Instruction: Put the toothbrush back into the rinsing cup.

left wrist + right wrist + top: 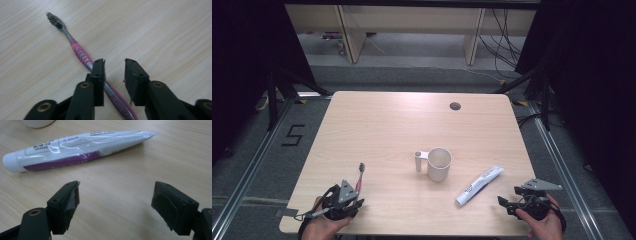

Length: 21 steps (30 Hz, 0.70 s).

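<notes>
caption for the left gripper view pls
Left gripper, jaws parted, over a pink-and-grey toothbrush lying on the wooden table.

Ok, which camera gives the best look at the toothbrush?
The left gripper view: the toothbrush lies close up, bristles and pink ribbed handle clear, running under the left hand-held gripper. The high view shows it small, lying on the table.

A white mug (pixel 439 164) stands mid-worktop (pixel 382 125), handle to the left. A cable hole (pixel 455 106) sits near the far edge. A "5" (pixel 293 135) marks the floor.
</notes>
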Tool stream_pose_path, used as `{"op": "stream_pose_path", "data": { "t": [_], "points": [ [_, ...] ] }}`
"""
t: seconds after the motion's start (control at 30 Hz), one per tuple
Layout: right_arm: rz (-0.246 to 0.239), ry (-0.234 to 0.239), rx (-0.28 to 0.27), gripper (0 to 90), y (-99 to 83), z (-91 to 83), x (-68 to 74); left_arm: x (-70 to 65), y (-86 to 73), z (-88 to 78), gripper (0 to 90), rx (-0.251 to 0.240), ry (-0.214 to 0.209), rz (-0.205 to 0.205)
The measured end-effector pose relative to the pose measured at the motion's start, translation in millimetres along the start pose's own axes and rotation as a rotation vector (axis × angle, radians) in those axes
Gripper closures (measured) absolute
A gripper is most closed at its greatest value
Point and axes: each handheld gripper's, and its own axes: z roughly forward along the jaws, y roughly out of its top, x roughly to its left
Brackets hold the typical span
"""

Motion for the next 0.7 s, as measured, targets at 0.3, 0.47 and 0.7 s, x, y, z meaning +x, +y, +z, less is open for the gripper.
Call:
{"op": "stream_pose_path", "data": {
  "t": [0.3, 0.47, 0.7],
  "points": [
    [-0.004, 0.014, -0.003, 22.5, -0.2, 1.5, -0.1, 18.4, 16.8, 10.6, 55.6, 0.128, 0.014, -0.054],
    [-0.005, 0.01, 0.005, 22.7, 0.2, 0.6, 0.6, 25.0, 23.3, 14.5, 58.1, 0.169, 0.001, -0.062],
    [-0.005, 0.01, 0.004, 22.8, 0.2, 0.6, 0.3, 29.6, 29.9, 24.0, 62.6, 0.252, -0.034, -0.055]
  ]
}}
